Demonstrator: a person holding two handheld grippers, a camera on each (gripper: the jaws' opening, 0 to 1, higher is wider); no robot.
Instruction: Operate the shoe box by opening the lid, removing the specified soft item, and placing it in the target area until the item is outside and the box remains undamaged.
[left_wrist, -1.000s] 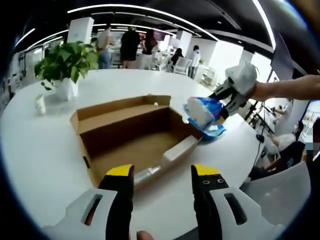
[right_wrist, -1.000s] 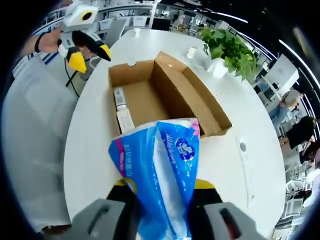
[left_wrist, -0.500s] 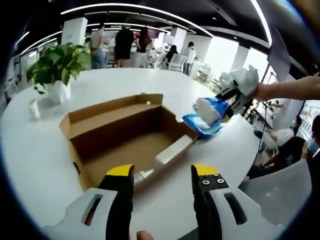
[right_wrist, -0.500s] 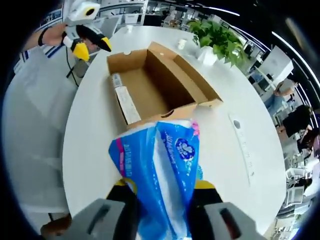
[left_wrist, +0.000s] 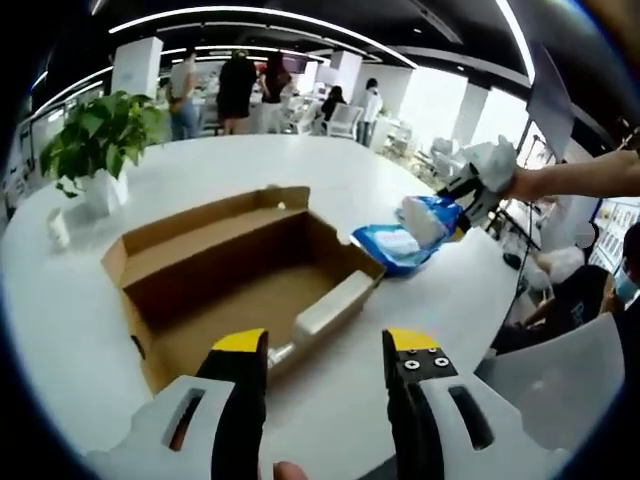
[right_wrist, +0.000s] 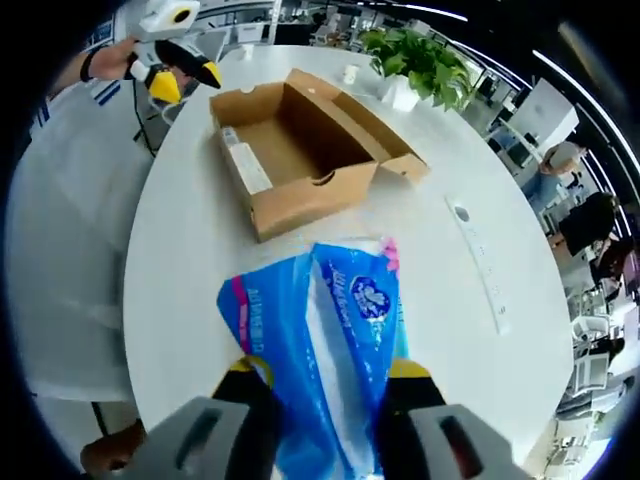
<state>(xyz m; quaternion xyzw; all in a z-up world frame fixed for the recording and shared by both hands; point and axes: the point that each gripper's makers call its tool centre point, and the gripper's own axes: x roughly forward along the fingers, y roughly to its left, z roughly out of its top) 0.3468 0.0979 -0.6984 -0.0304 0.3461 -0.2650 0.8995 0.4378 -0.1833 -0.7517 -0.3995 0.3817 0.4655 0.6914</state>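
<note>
A: Start nearest in the right gripper view. What is there?

B: The right gripper (right_wrist: 322, 372) is clamped on a blue and white soft pack (right_wrist: 320, 345), which stands up between its yellow-tipped jaws and covers most of the gap. The pack is outside the box, over the white table (right_wrist: 190, 260).

A: And beyond the pack?

B: The open cardboard shoe box (right_wrist: 300, 150) sits on the table, well apart from the pack. A white packet (right_wrist: 243, 160) lies along the inside of one wall. Farther off, at the top left, the left gripper (right_wrist: 185, 78) is held in a hand, its jaws apart with nothing between them. A potted plant (right_wrist: 420, 65) stands at the far edge of the table, past the box.

A: Now the left gripper view, near first.

B: The left gripper (left_wrist: 325, 345) rises from the bottom, jaws spread and empty, above the table's near edge. Just ahead is the shoe box (left_wrist: 230, 275), lid side open, the white packet (left_wrist: 330, 305) resting against its near right wall.

A: Where is the pack from here?

B: To the right of the box, just beside its corner, the soft pack (left_wrist: 405, 235) is gripped by the right gripper (left_wrist: 470, 190), its lower end at or near the tabletop; I cannot tell whether it touches. The plant (left_wrist: 95, 135) is far left, and people (left_wrist: 235, 90) stand in the background.
</note>
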